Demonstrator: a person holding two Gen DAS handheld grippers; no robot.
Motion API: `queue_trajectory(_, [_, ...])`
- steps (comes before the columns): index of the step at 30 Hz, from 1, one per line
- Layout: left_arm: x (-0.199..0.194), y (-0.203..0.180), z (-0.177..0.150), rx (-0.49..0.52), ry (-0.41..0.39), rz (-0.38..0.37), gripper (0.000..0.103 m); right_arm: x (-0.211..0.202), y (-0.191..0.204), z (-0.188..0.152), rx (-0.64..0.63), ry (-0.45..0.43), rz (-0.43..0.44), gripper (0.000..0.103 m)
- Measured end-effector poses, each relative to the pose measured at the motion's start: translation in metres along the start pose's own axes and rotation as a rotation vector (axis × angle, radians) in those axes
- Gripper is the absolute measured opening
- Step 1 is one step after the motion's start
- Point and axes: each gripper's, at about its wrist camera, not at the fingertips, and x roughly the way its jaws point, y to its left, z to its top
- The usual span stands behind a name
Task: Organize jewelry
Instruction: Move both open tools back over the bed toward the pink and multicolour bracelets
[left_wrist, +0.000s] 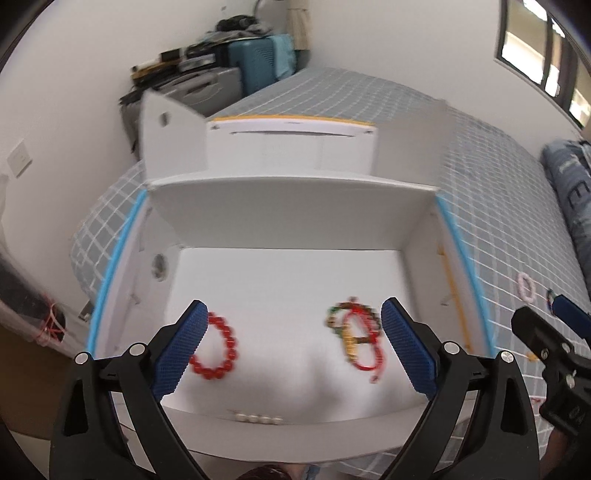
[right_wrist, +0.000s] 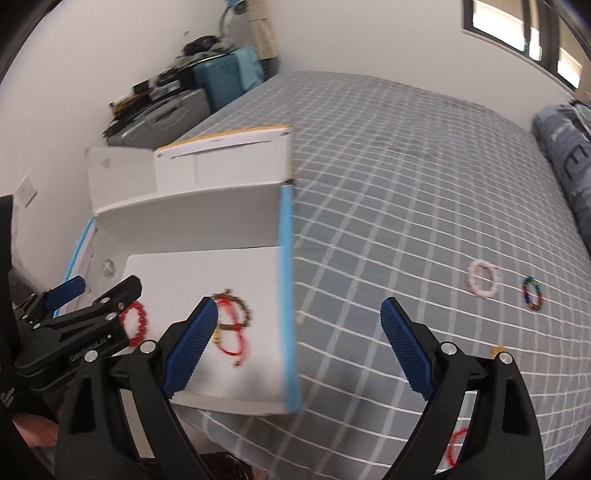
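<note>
A white cardboard box (left_wrist: 280, 218) with blue tape edges sits open on the bed. Inside lie a red bead bracelet (left_wrist: 216, 349), a tangle of red cord and dark bead bracelets (left_wrist: 356, 334), and a white pearl strand (left_wrist: 258, 419) at the near wall. My left gripper (left_wrist: 293, 339) is open and empty above the box. My right gripper (right_wrist: 297, 343) is open and empty over the box's right edge (right_wrist: 286, 295). On the bed lie a pink bracelet (right_wrist: 482, 278), a multicolour bracelet (right_wrist: 532, 293) and a red bracelet (right_wrist: 454, 445).
The grey checked bedspread (right_wrist: 406, 184) spreads to the right. A folded blue quilt (right_wrist: 565, 155) lies at the far right. Suitcases and clutter (left_wrist: 229, 66) stand against the far wall. The box's lid flaps (left_wrist: 162, 129) stand upright at the back.
</note>
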Motion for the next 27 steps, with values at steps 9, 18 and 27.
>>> queue_trajectory(9, [-0.010, -0.086, -0.008, 0.114, -0.012, -0.070, 0.097, -0.026, -0.078, -0.010, 0.081, -0.025, -0.068, 0.091])
queue_trajectory(18, [-0.010, -0.169, -0.030, 0.238, 0.014, -0.142, 0.097, -0.038, -0.158, -0.027, 0.162, 0.003, -0.140, 0.092])
queue_trajectory(27, [-0.006, -0.234, -0.054, 0.325, 0.043, -0.192, 0.097, -0.037, -0.223, -0.043, 0.236, 0.031, -0.198, 0.092])
